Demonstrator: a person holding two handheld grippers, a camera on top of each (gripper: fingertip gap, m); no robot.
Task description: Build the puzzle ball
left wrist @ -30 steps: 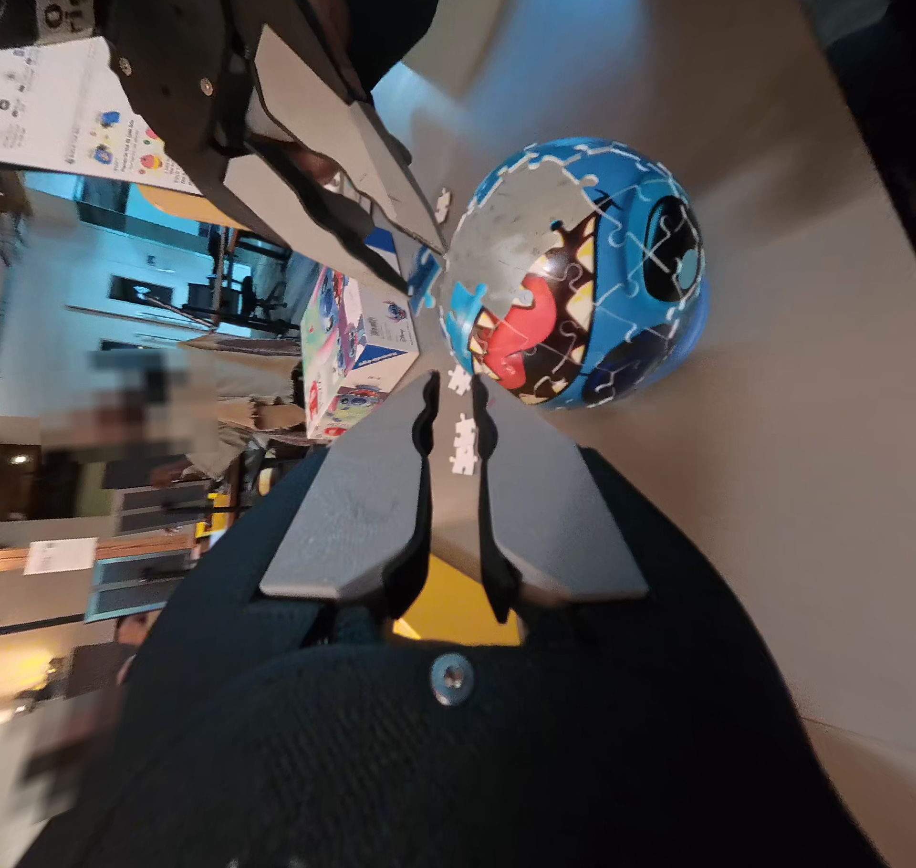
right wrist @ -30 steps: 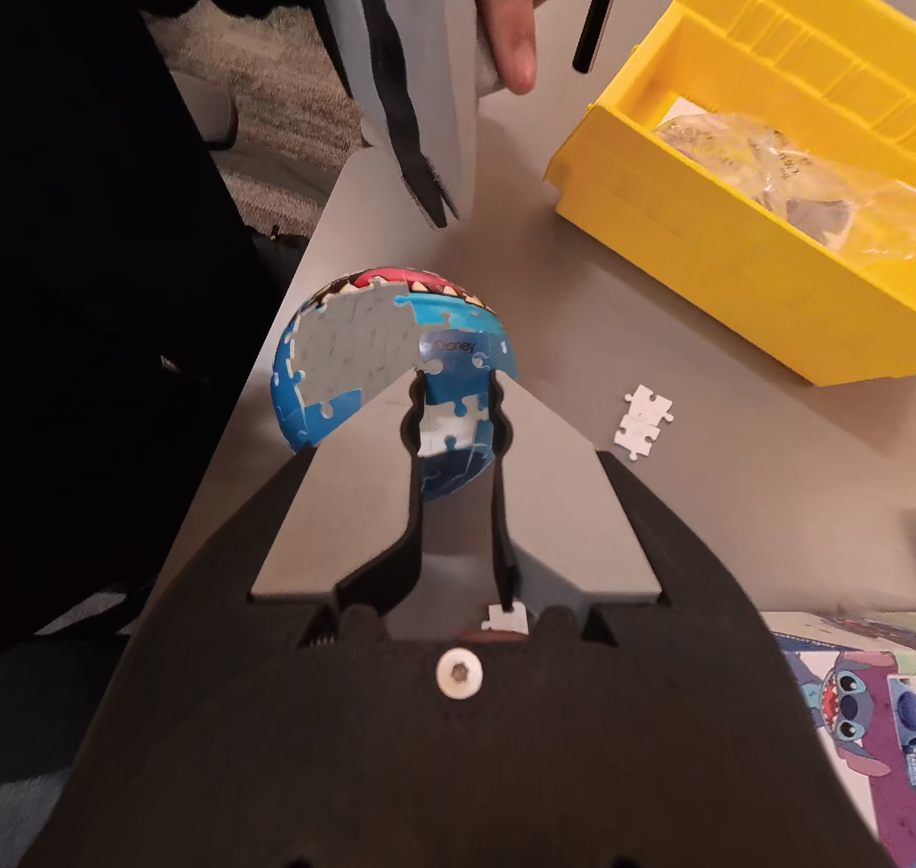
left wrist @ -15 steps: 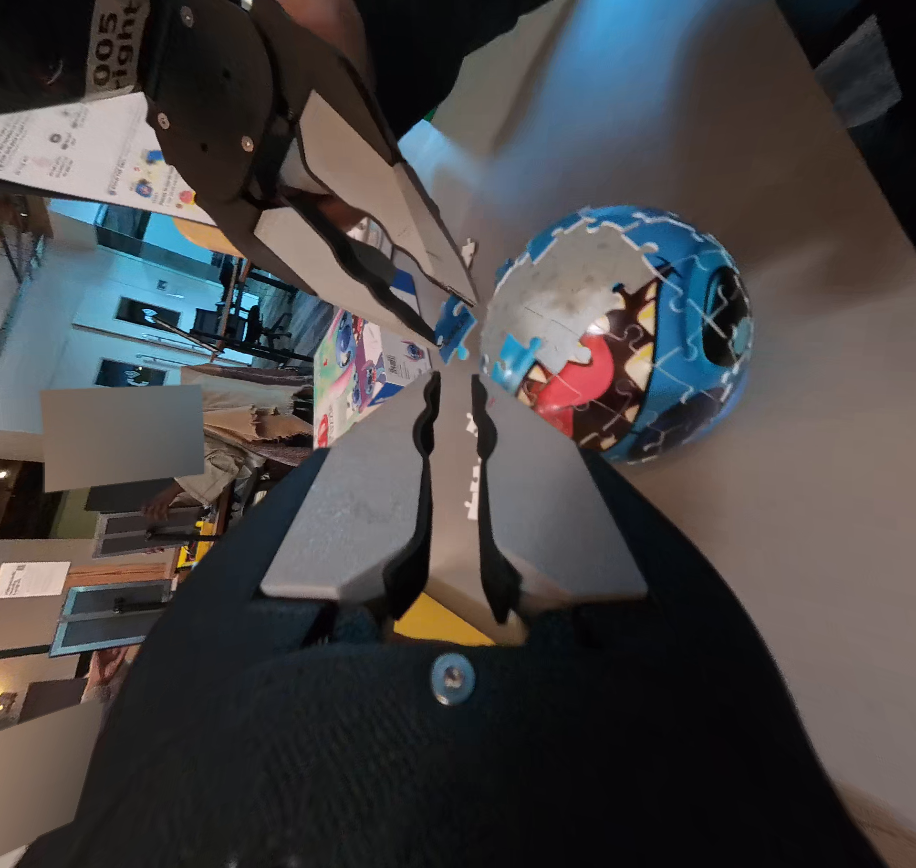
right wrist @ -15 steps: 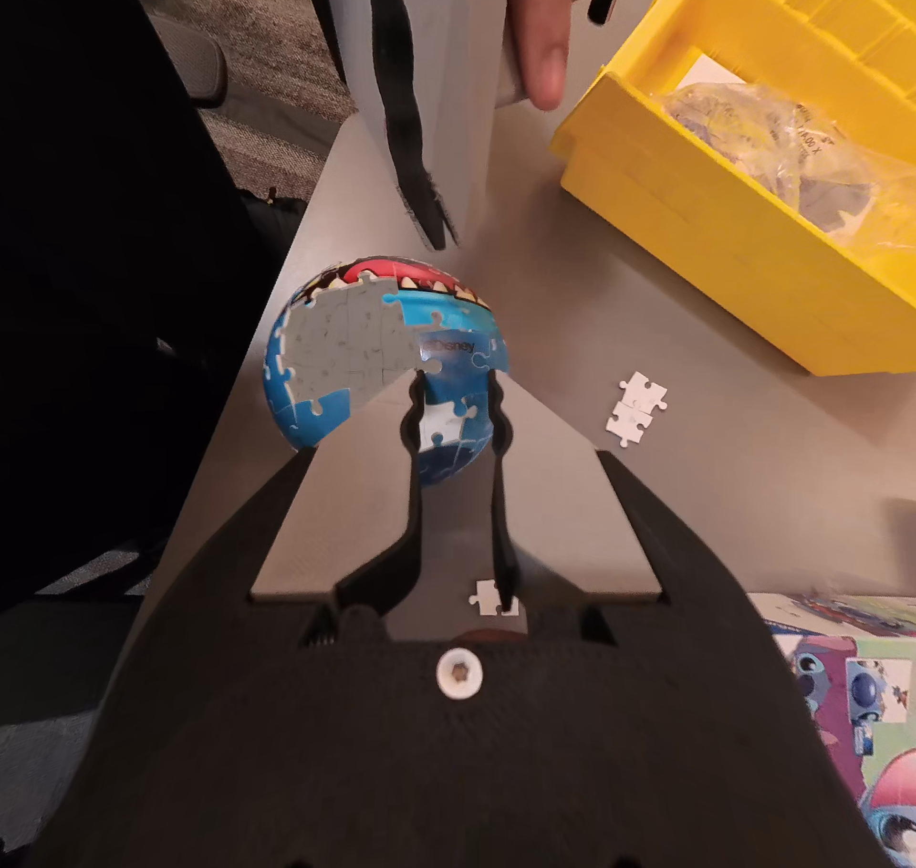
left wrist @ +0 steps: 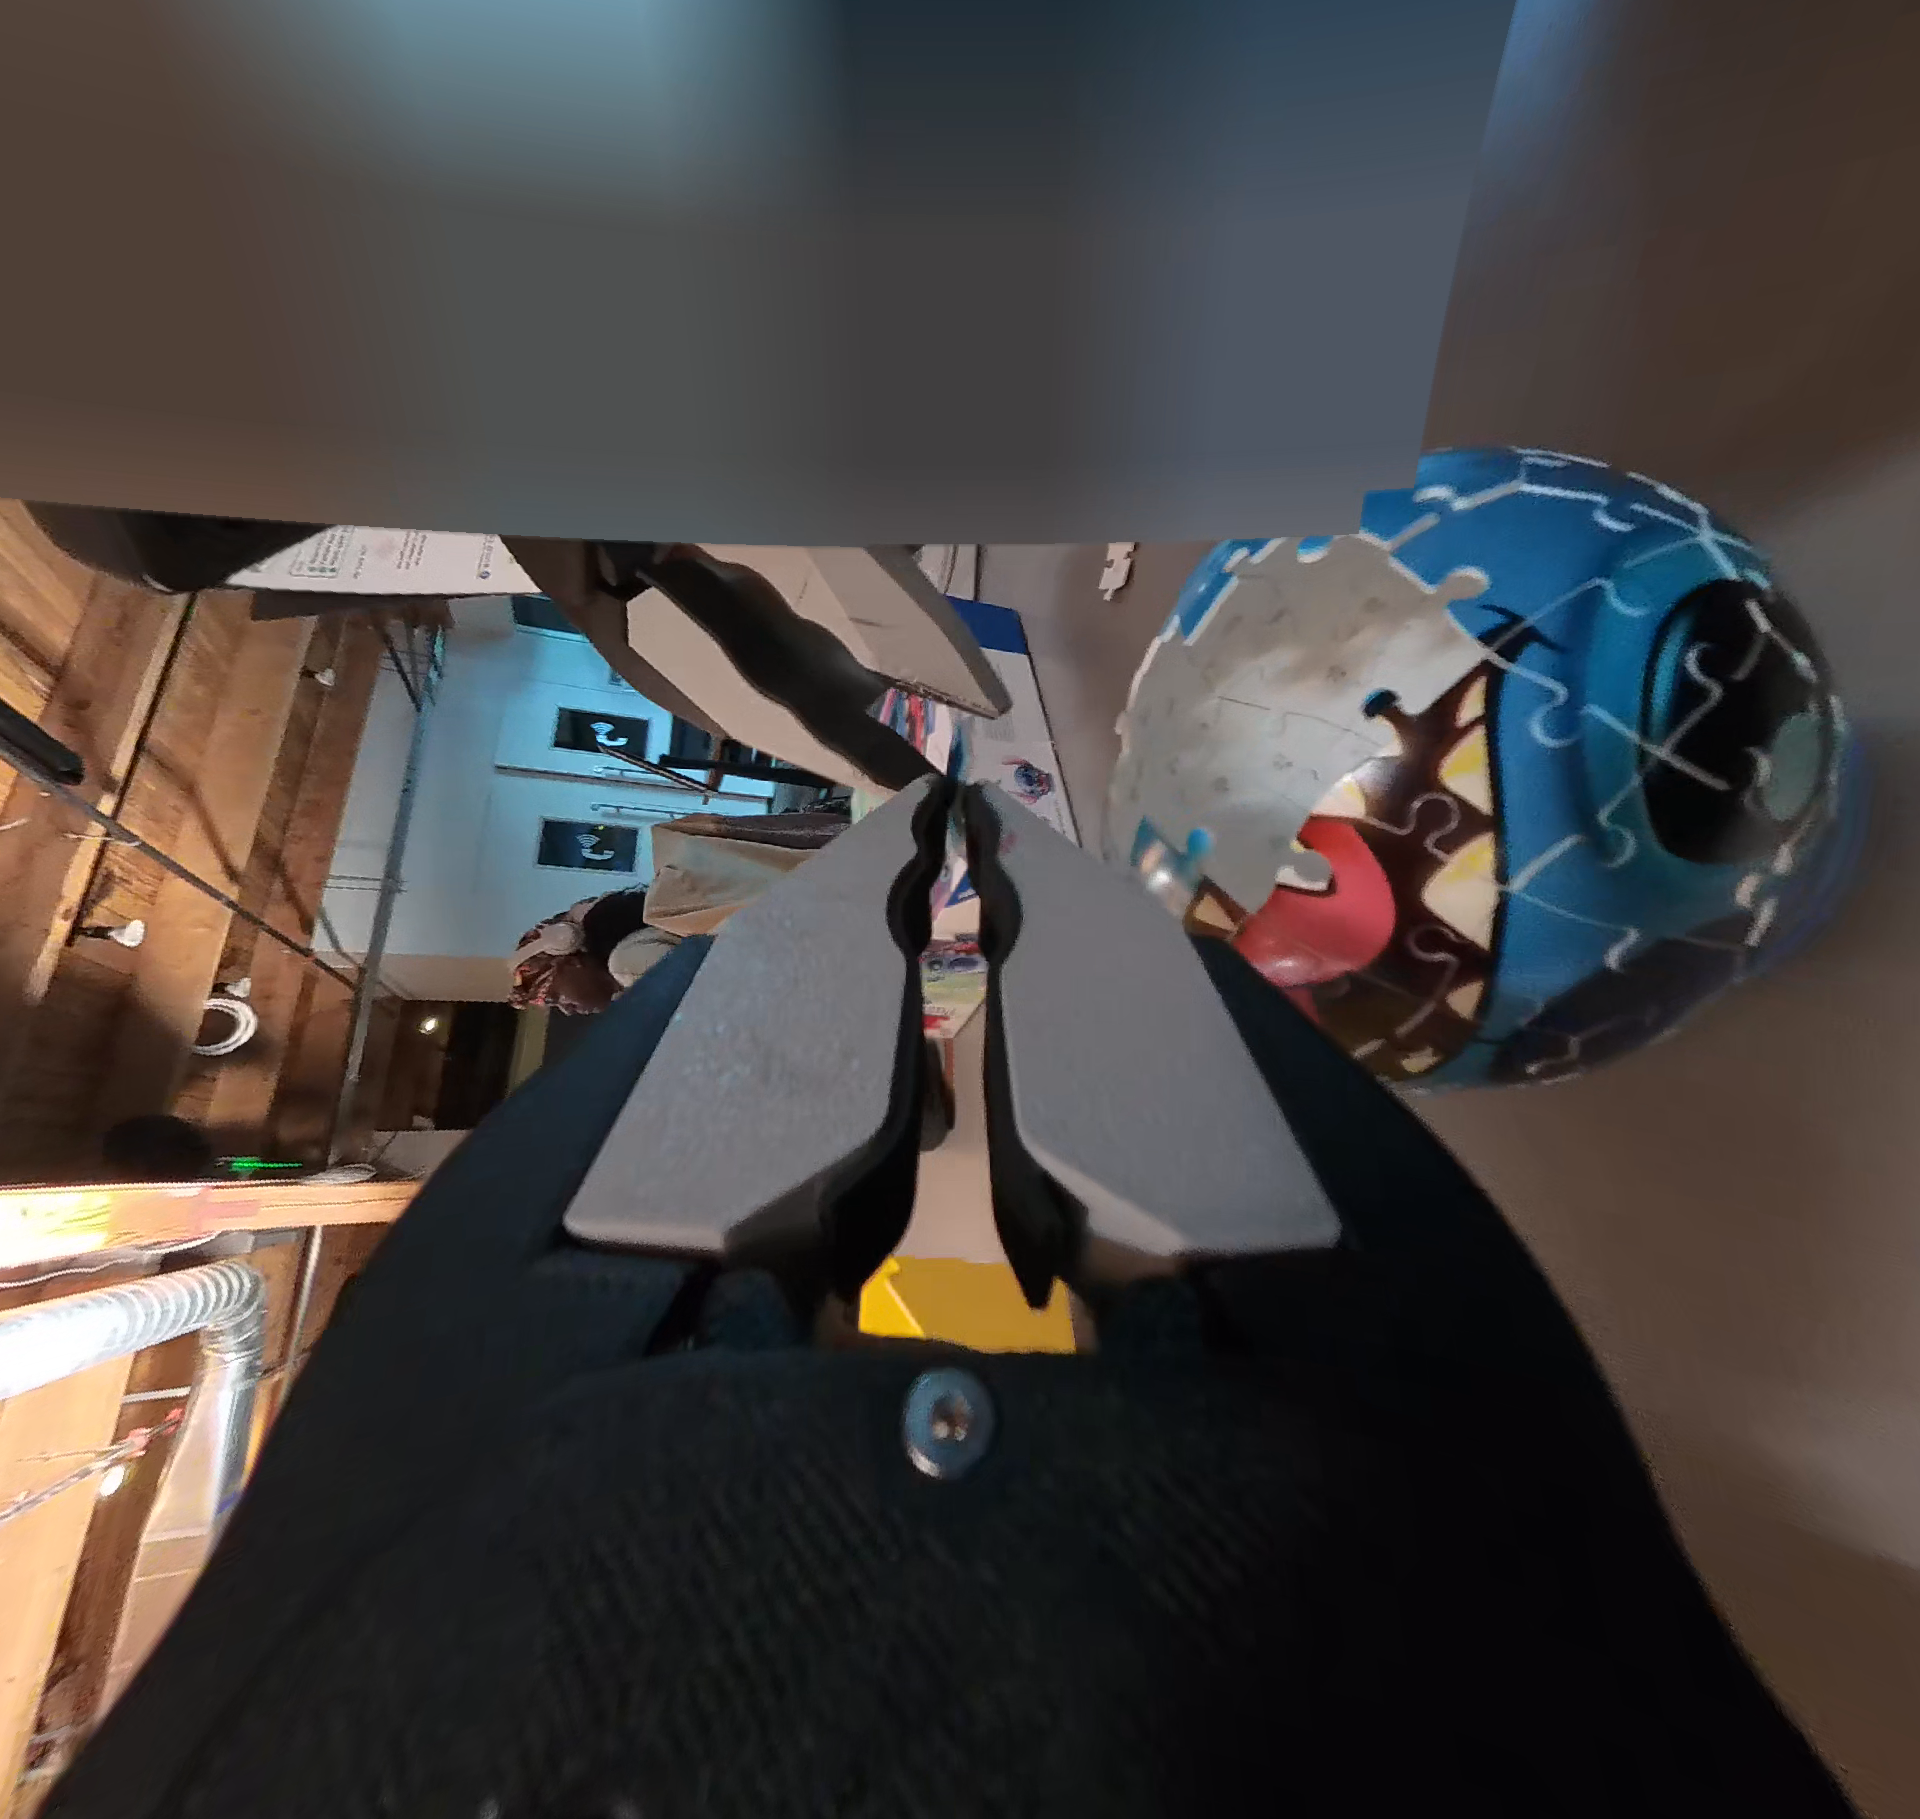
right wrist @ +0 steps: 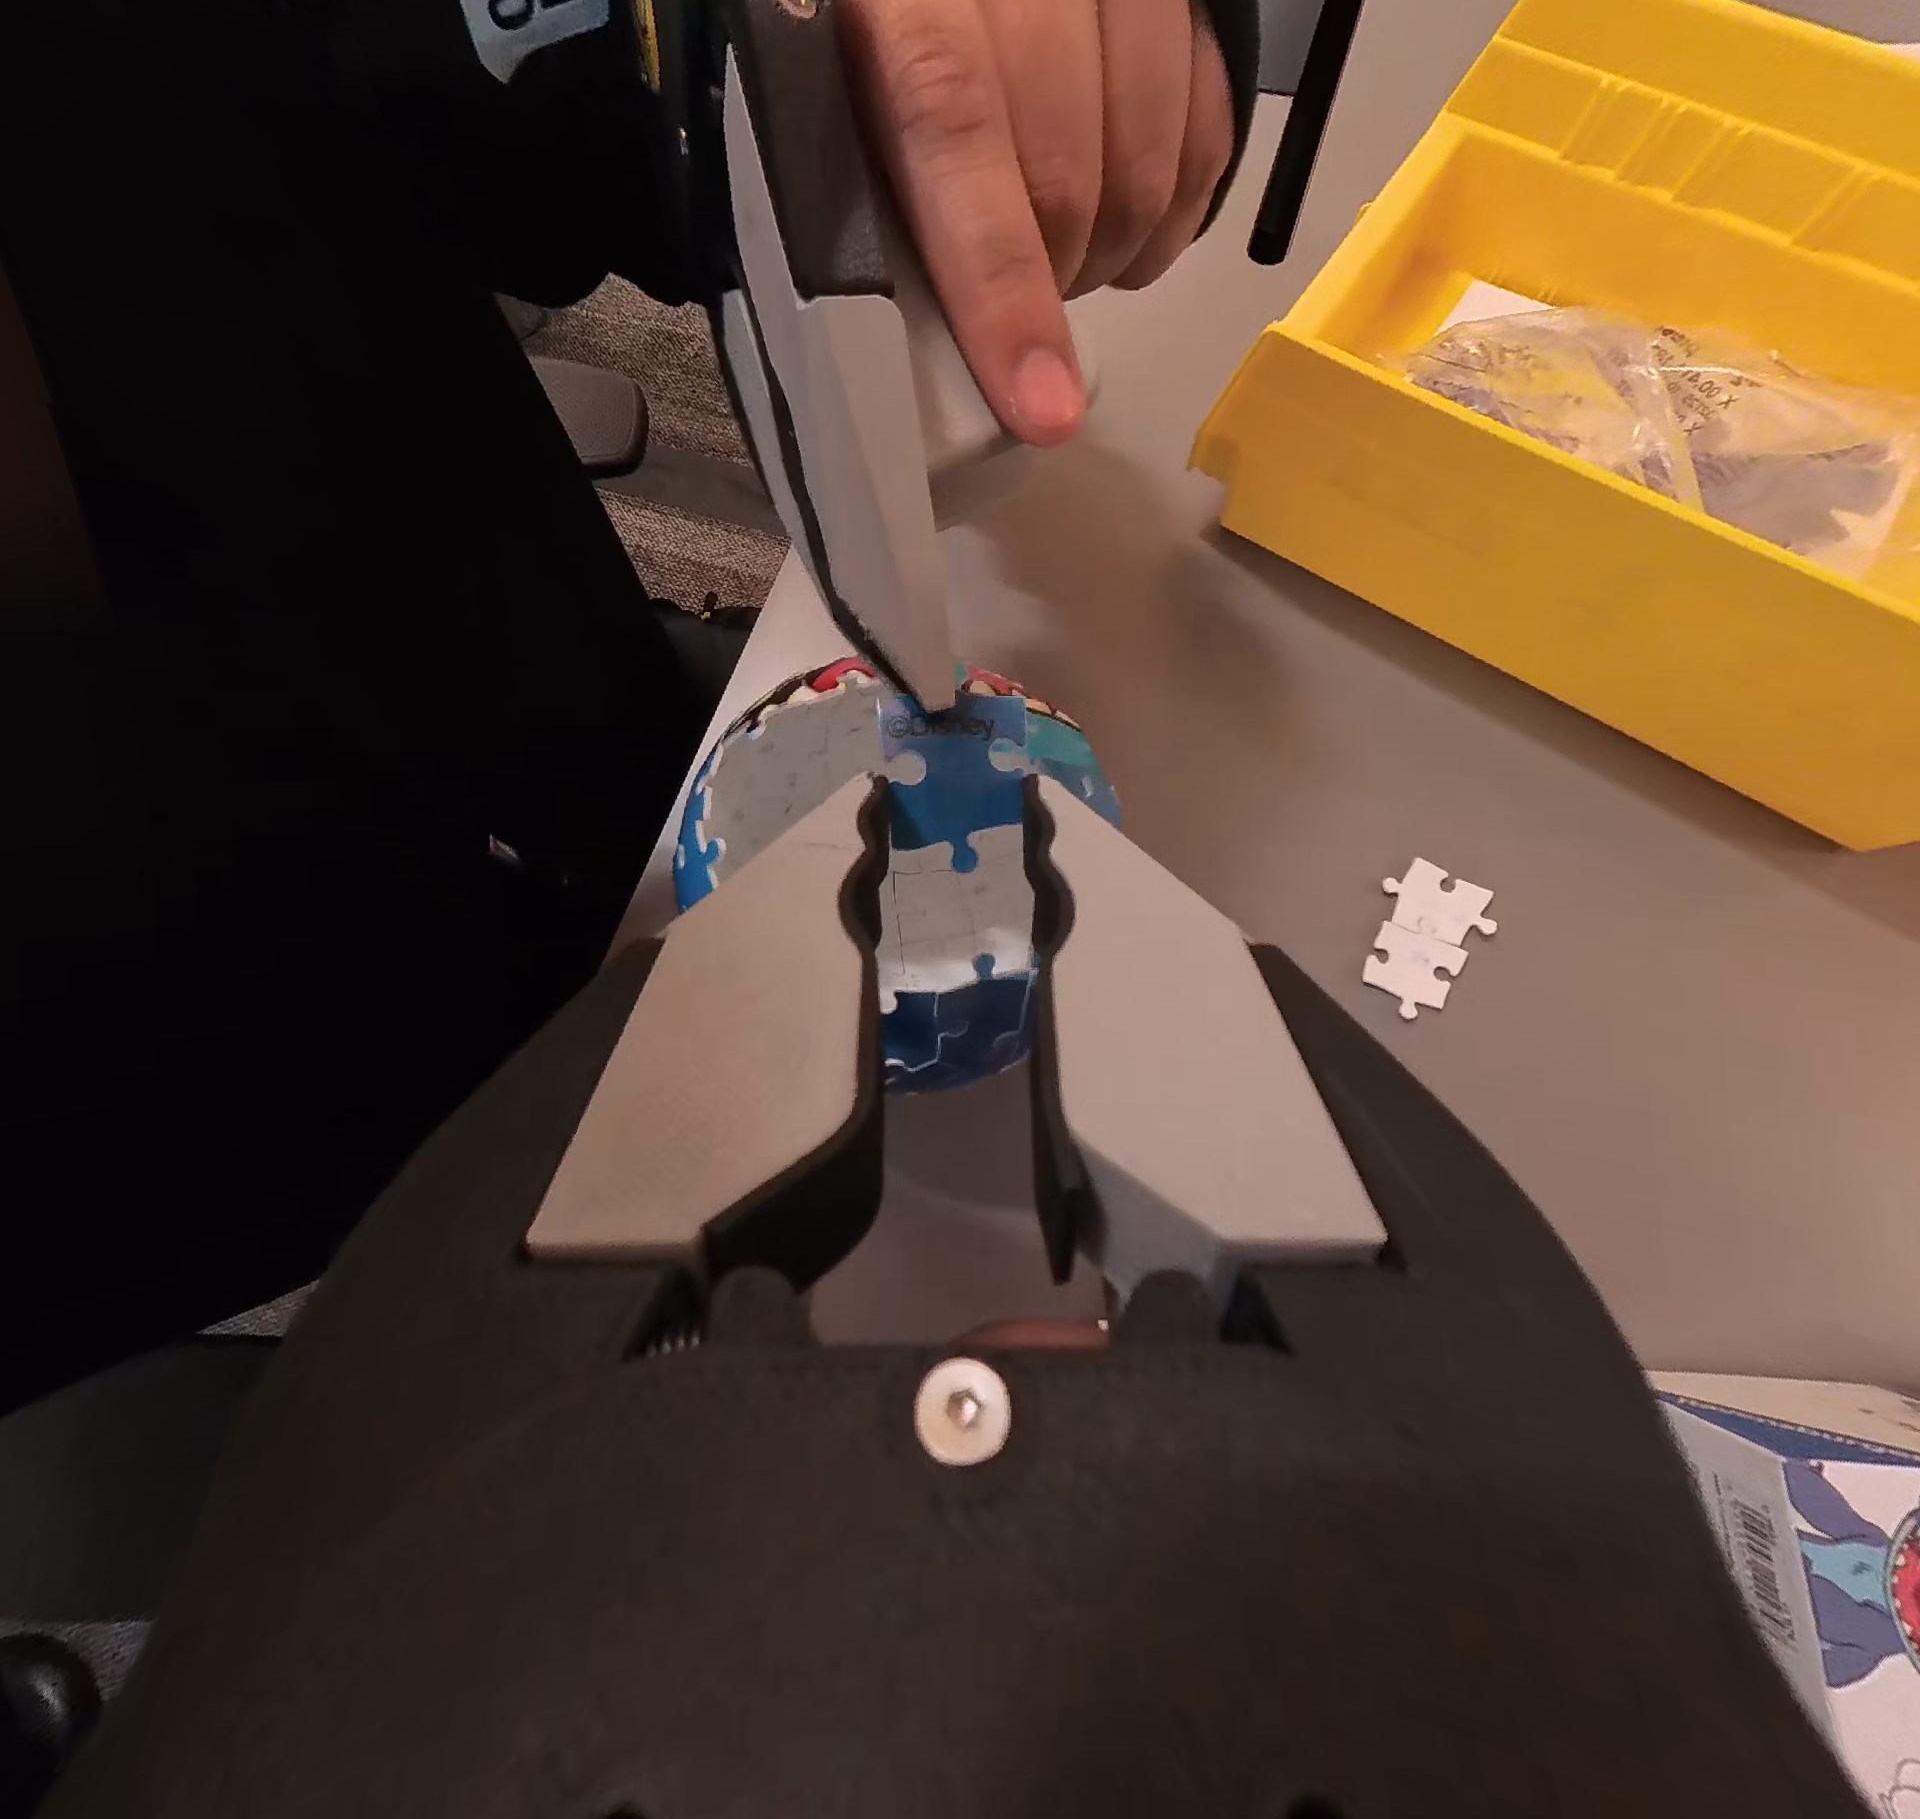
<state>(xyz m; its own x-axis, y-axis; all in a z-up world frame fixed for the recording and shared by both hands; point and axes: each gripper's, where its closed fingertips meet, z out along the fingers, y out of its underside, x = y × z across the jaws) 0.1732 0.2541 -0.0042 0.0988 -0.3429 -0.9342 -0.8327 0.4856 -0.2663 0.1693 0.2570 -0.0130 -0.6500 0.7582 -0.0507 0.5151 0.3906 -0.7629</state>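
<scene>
The puzzle ball (left wrist: 1558, 834) is blue with a red mouth and has an open gap that shows its grey inside. It rests on the grey table right of my left gripper (left wrist: 948, 790). In the right wrist view the ball (right wrist: 966, 1031) lies behind my right gripper (right wrist: 954, 782), which is shut on a blue puzzle piece (right wrist: 951, 735) above the ball. My left gripper (right wrist: 928, 701) comes down from above, its tips pinched on the piece's top edge. In the left wrist view the right gripper (left wrist: 961, 743) meets my left tips; the piece is edge-on and hard to see there.
A joined pair of white pieces (right wrist: 1429, 928) lies face down on the table (right wrist: 1351, 1198). A yellow bin (right wrist: 1507, 543) holding a plastic bag (right wrist: 1683, 408) stands at the back right. The puzzle box (right wrist: 1818, 1561) is at the near right. A hand (right wrist: 997, 159) grips the left tool. The tips of both grippers are at nearly the same place.
My left gripper has moved to the blue piece held by the right gripper and closed its fingers on the top edge. The ball now sits farther right in the left wrist view.
</scene>
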